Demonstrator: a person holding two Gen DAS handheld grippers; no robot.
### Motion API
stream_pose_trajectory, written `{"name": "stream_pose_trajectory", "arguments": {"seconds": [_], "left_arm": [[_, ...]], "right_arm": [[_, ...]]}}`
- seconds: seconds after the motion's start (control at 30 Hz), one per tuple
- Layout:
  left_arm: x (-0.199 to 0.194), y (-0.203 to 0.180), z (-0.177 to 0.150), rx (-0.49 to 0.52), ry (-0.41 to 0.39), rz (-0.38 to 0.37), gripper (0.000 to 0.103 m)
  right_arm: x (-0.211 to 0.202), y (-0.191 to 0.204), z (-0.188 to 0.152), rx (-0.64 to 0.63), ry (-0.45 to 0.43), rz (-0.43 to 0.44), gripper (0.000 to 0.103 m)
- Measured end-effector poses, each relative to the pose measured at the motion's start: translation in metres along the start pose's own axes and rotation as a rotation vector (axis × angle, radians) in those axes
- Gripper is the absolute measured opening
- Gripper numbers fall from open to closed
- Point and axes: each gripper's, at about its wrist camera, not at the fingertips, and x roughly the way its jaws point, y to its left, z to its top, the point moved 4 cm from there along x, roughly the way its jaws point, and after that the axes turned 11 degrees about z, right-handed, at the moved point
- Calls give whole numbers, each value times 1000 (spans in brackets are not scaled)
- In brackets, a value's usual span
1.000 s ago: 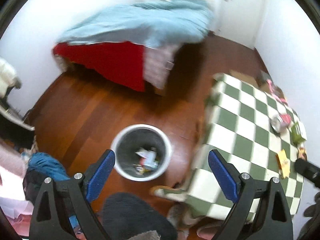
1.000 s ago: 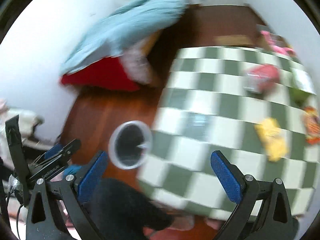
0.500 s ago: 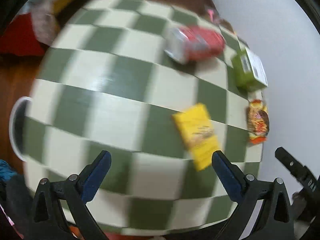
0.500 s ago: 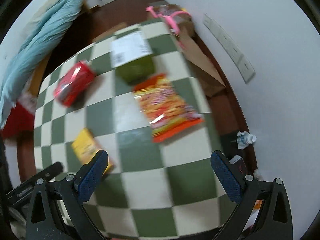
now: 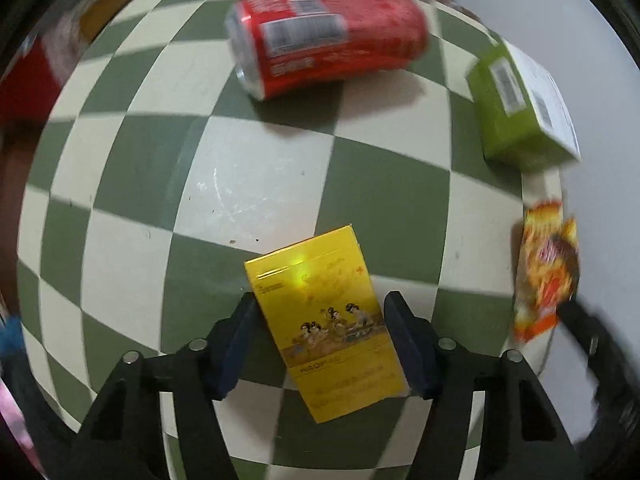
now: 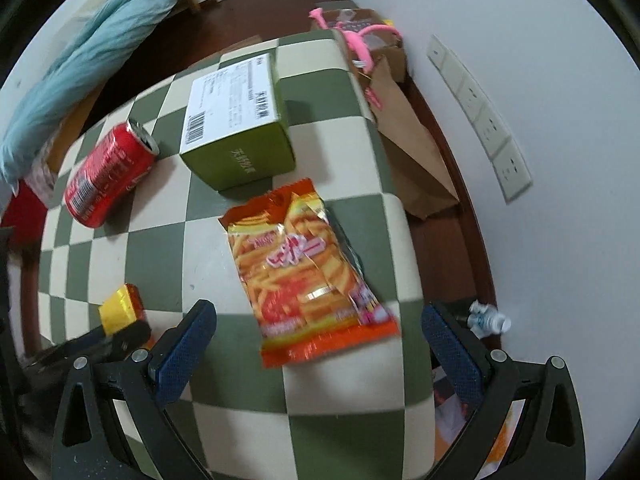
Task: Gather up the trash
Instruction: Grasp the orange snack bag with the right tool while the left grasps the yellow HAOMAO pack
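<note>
Trash lies scattered over our green-and-cream checkered surface [image 5: 248, 184]: a yellow box [image 5: 326, 320], a red can [image 5: 328, 36] on its side, a green box [image 5: 520, 108] with a white label, and an orange snack bag [image 6: 308, 272]. Our left tool [image 5: 320, 344] straddles the yellow box, fingers at either side of it (whether the pads actually touch it we cannot tell). Our right tool [image 6: 320, 344] hangs wide open above the near end of the snack bag, gripping nothing. The can sits just beside the green box, and a brown paper bag [image 6: 408, 152] stands off the surface's far edge, by the wall.
</note>
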Motion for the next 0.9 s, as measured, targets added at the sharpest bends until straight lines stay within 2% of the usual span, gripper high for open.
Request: {"name": "stream_pose_trajectory", "arguments": {"seconds": [0.1,0.17,0.23,0.3,0.37,0.5,0.53,0.63,0.73,0.9], "left_arm": [[-5,-6,-5,184,-68,43,60],[-6,-7,-6,285,-80,78,60],[-3,-2,-3,287,-42,76,62],[5,4,1,234,22,52,61],[6,4,0,207,12,43,62],[6,0,-10,178,-36,78,62],[3,11,-17,169,-44,73,62],[2,6,-26,194,-86,69,55],[2,3,-36,207,-101,86,55],[-14,0,-42,222,-158,99,55]], "right_arm": [[14,6,5,-48,27,-16,103],[23,9,8,-82,40,-44,103],[33,10,11,-93,55,-56,103],[42,9,12,-82,70,-53,103],[46,8,12,-80,72,-61,103],[46,9,11,-83,47,-80,103],[45,11,9,-87,40,-80,99],[38,17,0,-135,17,-118,75],[32,19,-6,-151,-6,-126,61],[10,31,-13,-163,-51,-108,54]]}}
